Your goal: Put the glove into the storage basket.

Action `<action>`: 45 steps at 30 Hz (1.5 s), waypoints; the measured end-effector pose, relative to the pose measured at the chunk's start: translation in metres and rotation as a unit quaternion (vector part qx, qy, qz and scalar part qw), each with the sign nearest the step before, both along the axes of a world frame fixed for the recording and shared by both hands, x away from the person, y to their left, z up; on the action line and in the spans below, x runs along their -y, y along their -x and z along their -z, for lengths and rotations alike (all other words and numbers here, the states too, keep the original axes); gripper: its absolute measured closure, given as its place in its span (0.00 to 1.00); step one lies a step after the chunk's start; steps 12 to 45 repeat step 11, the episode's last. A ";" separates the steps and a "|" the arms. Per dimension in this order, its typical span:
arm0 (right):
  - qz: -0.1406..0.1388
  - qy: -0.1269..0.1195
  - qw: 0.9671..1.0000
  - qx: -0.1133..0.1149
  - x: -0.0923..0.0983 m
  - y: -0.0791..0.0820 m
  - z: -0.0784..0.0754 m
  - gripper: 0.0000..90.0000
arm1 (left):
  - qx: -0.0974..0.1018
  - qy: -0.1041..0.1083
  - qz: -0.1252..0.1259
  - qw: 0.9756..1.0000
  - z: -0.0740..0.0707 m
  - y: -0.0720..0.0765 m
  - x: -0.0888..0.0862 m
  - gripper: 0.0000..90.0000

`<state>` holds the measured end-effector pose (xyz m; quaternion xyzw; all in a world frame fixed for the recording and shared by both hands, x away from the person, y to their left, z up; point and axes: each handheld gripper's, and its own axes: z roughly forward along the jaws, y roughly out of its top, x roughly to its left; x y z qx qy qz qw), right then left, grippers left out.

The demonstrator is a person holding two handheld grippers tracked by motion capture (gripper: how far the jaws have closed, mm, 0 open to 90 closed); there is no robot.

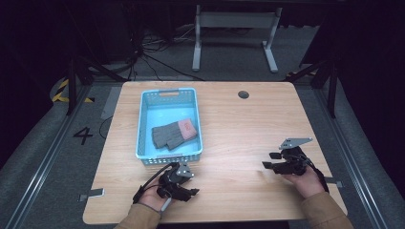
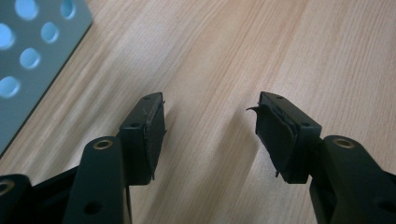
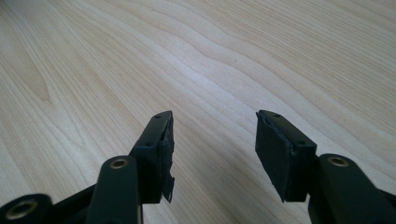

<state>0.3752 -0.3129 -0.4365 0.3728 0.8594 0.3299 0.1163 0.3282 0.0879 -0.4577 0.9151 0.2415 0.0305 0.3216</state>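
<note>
One wooden table [image 1: 239, 133], everything sits on it. One light blue perforated basket [image 1: 145, 124] on the left half, far side of my left hand, long axis running away from me. Inside it: one pair of grey gloves [image 1: 168, 135], lying flat at the near end of the basket, the pink cuff [image 1: 187, 128] toward the basket's right wall; can't tell from above if the two gloves are stacked or side by side. Far end of the basket floor is bare. One round dark grommet [image 1: 243, 94] in the tabletop near the far edge, well apart from the basket. Two grippers, one per hand. My left gripper [image 1: 190, 191] is low over the table at the near edge, just beside the basket's near right corner, jaws pointing right across the wood. In the left gripper view [image 2: 211, 126] the jaws stand apart at a medium gap, nothing between them, just wood grain below, and the basket's holed wall [image 2: 28, 60] at the upper left. My right gripper [image 1: 268, 160] is on the right side near the near edge, well apart from the basket, jaws pointing left. In the right gripper view [image 3: 214, 140] the jaws are also parted at a similar gap, empty, bare table under them. Gloves are untouched by either gripper.
</note>
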 end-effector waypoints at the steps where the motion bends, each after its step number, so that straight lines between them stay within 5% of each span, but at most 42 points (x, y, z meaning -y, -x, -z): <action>1: -0.002 0.001 1.000 0.000 -0.001 0.000 0.000 0.53 | 0.000 0.001 -0.005 1.000 0.000 0.000 -0.001 0.48; 7: -0.003 0.003 1.000 -0.001 -0.003 -0.002 0.001 0.53 | -0.005 0.005 -0.023 1.000 0.000 -0.002 -0.005 0.48; 45: -0.002 0.003 1.000 0.001 -0.003 -0.003 0.001 0.53 | 0.002 0.009 -0.022 1.000 -0.001 -0.001 -0.006 0.47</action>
